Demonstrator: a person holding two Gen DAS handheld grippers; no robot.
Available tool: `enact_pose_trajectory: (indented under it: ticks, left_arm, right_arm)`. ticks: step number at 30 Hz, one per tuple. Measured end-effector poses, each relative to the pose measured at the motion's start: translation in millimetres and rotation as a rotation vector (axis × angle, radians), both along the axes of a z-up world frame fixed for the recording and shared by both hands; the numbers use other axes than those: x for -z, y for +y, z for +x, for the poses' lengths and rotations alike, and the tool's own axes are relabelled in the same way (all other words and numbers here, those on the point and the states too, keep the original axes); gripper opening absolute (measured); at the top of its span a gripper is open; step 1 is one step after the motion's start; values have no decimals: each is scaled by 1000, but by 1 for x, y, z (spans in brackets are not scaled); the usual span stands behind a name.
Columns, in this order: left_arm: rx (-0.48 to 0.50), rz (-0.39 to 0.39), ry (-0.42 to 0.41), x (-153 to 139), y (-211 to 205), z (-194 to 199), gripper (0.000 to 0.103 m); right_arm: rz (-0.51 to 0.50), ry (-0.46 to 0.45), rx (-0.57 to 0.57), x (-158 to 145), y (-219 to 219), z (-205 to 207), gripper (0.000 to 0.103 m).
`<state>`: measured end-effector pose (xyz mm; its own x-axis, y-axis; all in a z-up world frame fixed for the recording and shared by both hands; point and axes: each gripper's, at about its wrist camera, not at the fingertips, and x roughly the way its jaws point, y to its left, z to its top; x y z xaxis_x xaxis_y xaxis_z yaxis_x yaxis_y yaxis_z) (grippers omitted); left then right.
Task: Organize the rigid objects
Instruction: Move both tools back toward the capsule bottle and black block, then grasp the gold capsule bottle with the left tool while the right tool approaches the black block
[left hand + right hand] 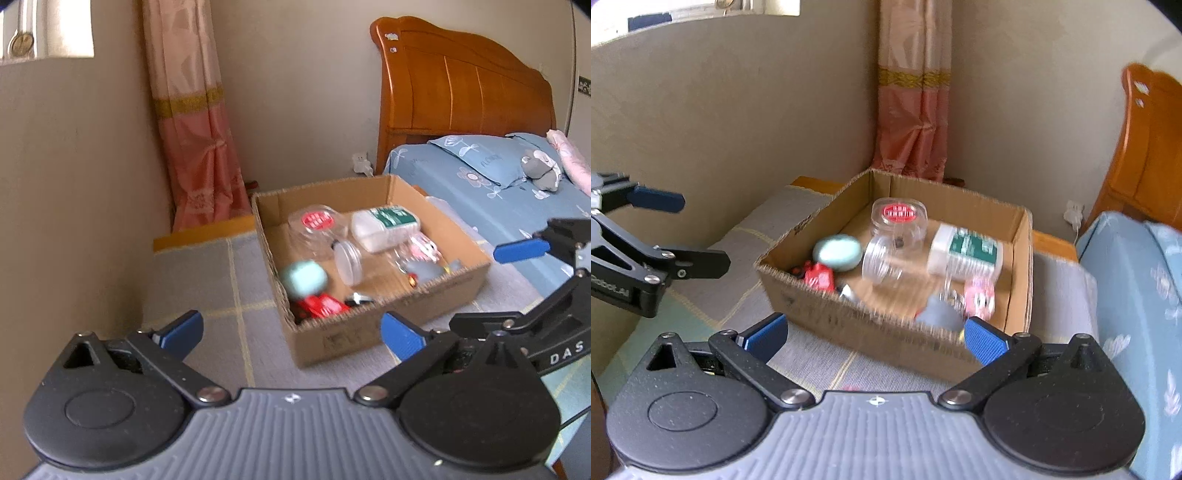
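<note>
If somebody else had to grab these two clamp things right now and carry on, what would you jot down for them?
Left gripper: open, nothing between its fingers, short of the box.
Right gripper: open, empty too, just in front of the box.
Cardboard box sits on the grey mat beside the bed.
Inside it: clear jar with a red label, white bottle with a green label, mint round case, red toy, a clear jar lying on its side, small pink and grey items, blurred.
Done: everything visible is in the box.
Left: I see nothing loose on the mat; check outside these views.
</note>
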<state>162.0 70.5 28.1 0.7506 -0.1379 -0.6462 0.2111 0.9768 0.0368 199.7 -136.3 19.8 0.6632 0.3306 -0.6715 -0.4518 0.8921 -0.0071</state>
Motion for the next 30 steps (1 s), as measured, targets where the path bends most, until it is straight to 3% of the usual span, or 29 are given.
enact_pose_trajectory:
  ticks: [13,18,26,30]
  left_arm:
    - [-87,-53,5,40,-15,-48,102]
    - [-80,-80,46,52,-19,-54,102]
    - [-90,-58,41,53,-15,-63,102]
    - [-96,-59,43,53,-12,-64,102]
  right_arm:
    - [84,37,116,55,-23,-64,103]
    - [111,69,113,66,-25,-62,103]
    - [173,136,90,80,-24,-59,103]
    - [157,140,75,82,-16,-63,103]
